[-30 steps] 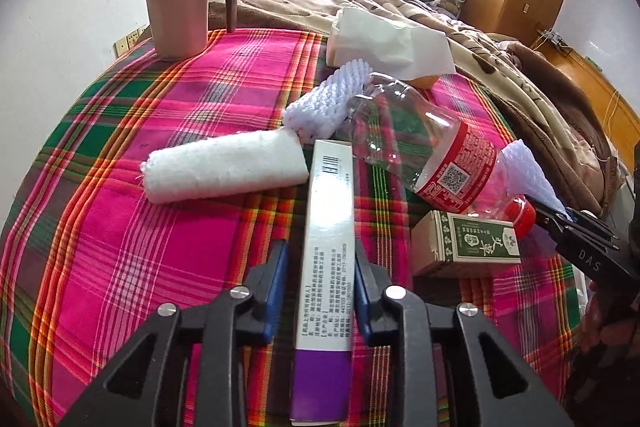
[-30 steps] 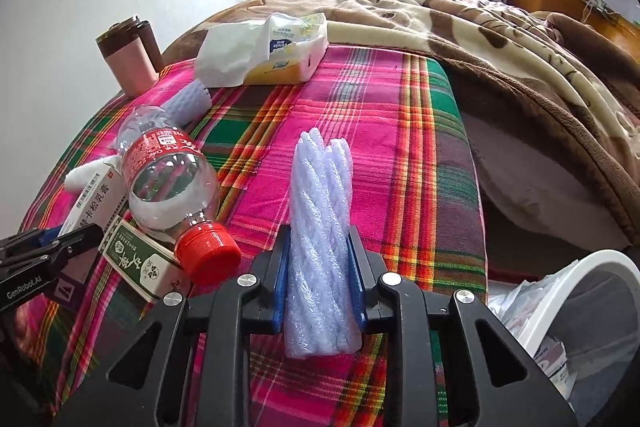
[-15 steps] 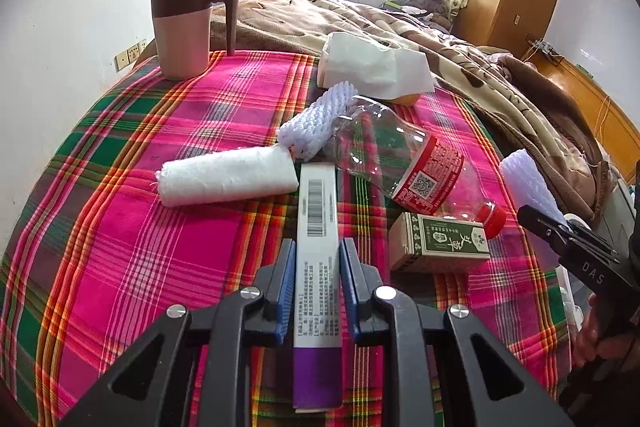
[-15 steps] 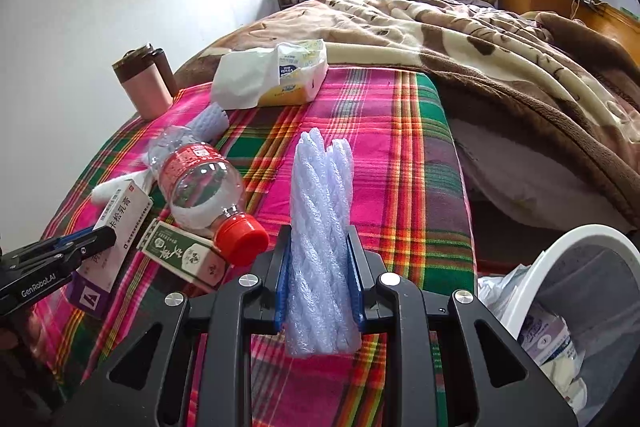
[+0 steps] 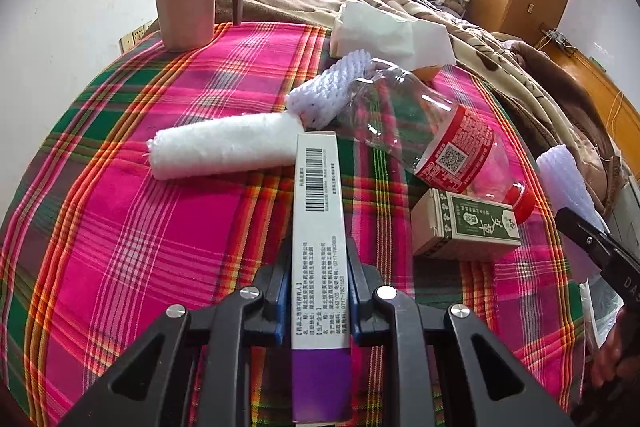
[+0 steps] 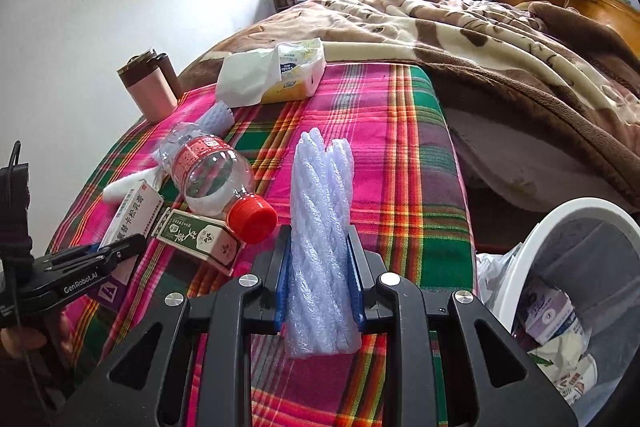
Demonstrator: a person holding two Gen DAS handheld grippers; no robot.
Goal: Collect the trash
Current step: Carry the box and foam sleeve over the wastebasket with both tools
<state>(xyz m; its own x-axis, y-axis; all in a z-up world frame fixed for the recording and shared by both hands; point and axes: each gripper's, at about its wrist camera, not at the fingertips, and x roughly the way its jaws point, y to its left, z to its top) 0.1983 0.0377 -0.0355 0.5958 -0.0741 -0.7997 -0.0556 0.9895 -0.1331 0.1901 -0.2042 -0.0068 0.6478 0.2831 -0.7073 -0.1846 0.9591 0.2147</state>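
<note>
My left gripper [image 5: 318,283] is shut on a long white and purple medicine box [image 5: 318,227] and holds it above the plaid tablecloth [image 5: 140,227]. My right gripper [image 6: 320,279] is shut on a pale blue foam net sleeve [image 6: 322,227]. On the cloth lie an empty plastic bottle with a red cap [image 5: 432,143], a small green and tan box [image 5: 464,231], a white foam roll [image 5: 224,145] and a white foam net [image 5: 328,91]. A white trash bin [image 6: 576,291] holding several wrappers stands low at the right of the right wrist view.
A pink mug with a brown lid [image 5: 188,7] stands at the cloth's far left corner. A tissue pack [image 5: 384,31] lies at its far edge. A bed with a brown blanket [image 6: 500,39] lies beyond. The wall is close on the left.
Both grippers have risen and drawn back a little with their loads. The left jaws closed tighter on the medicine box, which lifted off the cloth. The bin shows more fully at the right.
</note>
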